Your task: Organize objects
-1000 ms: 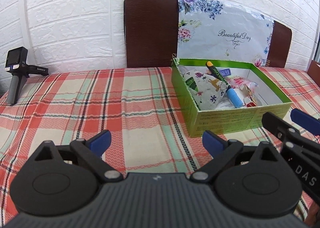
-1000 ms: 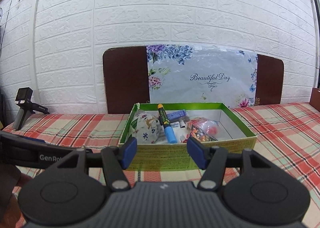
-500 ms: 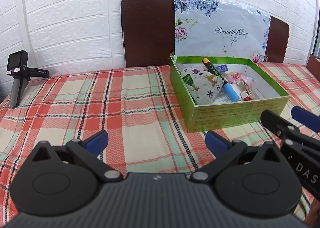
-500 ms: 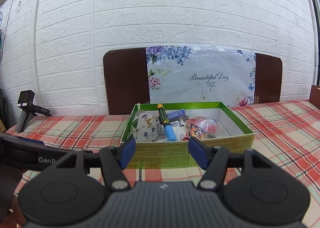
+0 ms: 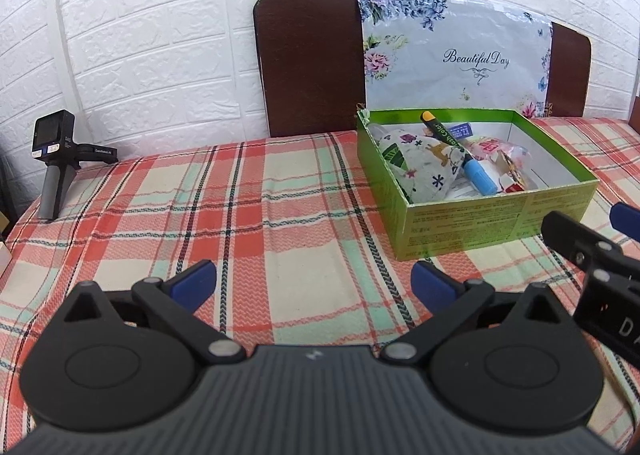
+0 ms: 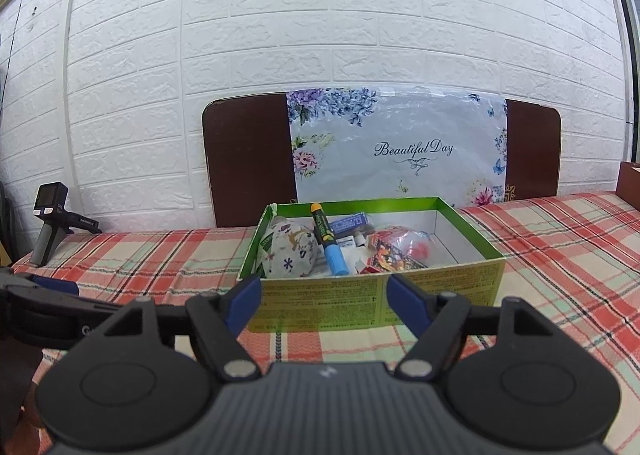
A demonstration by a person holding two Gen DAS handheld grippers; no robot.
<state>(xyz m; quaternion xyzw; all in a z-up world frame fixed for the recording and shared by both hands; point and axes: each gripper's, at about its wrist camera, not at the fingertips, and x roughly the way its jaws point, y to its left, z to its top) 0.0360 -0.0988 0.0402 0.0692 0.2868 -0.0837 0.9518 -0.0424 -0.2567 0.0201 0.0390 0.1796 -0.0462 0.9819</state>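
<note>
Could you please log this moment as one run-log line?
left gripper: open, empty | right gripper: opening, empty | green cardboard box: filled, on plaid tablecloth

Plaid tablecloth, red, cream and mint with dark lines, covering the whole table. White embossed brick-pattern wall behind the table's far edge. Dark brown board with rounded corners, standing upright at the far edge, leaning against the wall. Glossy floral sheet lettered "Beautiful Day", laid over the board's middle, leaving brown showing at both ends. Small black camera on a grey handle grip, upright near the table's far left corner. Brown wooden item, partly cut off, at the right edge.
</note>
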